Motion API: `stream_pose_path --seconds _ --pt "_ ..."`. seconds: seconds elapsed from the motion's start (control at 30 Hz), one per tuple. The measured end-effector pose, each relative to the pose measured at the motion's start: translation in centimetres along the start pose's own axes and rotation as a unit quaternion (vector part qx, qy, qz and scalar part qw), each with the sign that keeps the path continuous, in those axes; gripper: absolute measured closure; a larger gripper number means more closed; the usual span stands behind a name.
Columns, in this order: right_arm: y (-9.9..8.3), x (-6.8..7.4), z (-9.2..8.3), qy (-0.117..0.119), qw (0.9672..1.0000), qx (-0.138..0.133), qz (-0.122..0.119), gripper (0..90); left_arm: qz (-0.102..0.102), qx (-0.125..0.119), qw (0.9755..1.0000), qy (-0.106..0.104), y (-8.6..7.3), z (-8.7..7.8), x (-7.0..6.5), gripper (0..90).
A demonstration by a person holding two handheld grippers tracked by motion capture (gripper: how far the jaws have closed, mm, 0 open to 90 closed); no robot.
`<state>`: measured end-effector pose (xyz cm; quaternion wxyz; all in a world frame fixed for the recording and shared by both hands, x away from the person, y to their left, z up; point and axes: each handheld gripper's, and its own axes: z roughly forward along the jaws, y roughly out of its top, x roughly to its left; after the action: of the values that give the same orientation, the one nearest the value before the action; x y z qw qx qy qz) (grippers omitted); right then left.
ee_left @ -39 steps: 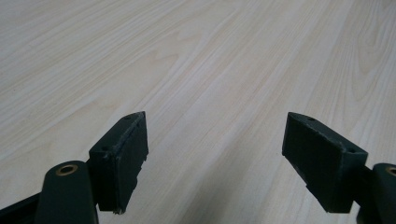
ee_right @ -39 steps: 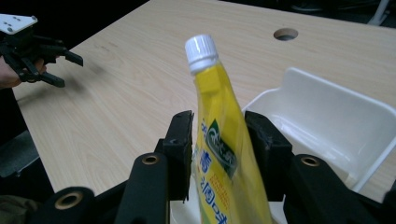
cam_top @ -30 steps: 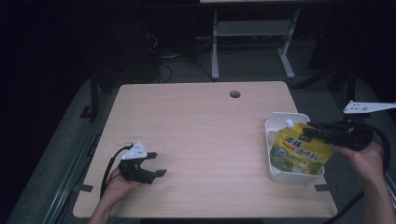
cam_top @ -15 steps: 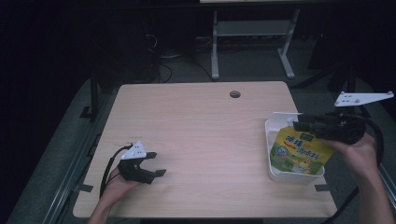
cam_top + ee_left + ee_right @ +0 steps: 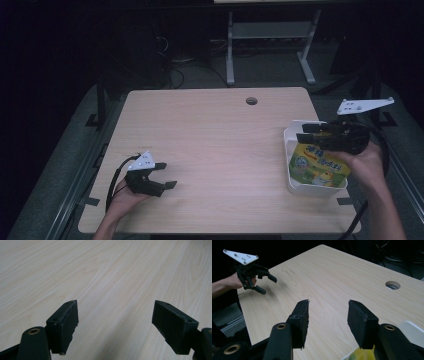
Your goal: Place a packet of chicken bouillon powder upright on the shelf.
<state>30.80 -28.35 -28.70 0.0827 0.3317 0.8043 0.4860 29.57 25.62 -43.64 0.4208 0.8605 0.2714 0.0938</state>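
The room is dark around a pale wood table with a cable hole at 12 o'clock. Your pouch lies flat in the white bin at 3 o'clock. Your right gripper hovers over the bin's far rim, jaws just parted, nothing between them. Your left gripper, at 8 o'clock, is spread and empty. The pouch looks soft, light and slick; it will likely sag, so pinch its stiffer top seam.

You can see print on the yellow pouch at 3 o'clock. It's too small to read.
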Motion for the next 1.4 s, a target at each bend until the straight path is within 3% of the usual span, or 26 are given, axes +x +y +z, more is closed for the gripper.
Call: stream_pose_path --seconds 0.47,1.2,1.4 --pt "-0.1 0.8 3.0 0.020 0.9997 0.006 0.016 40.6 -0.004 -0.003 1.0000 -0.002 0.0 -0.1 0.0 18.8" --pt "0.5 3.1 8.0 0.040 0.9983 0.044 -0.003 34.6 -0.004 -0.002 1.0000 0.001 0.0 -0.3 0.1 18.3" --pt "0.4 3.6 9.0 0.050 0.9978 0.043 -0.003 33.4 -0.003 -0.002 1.0000 -0.001 0.0 -0.3 0.1 18.2"
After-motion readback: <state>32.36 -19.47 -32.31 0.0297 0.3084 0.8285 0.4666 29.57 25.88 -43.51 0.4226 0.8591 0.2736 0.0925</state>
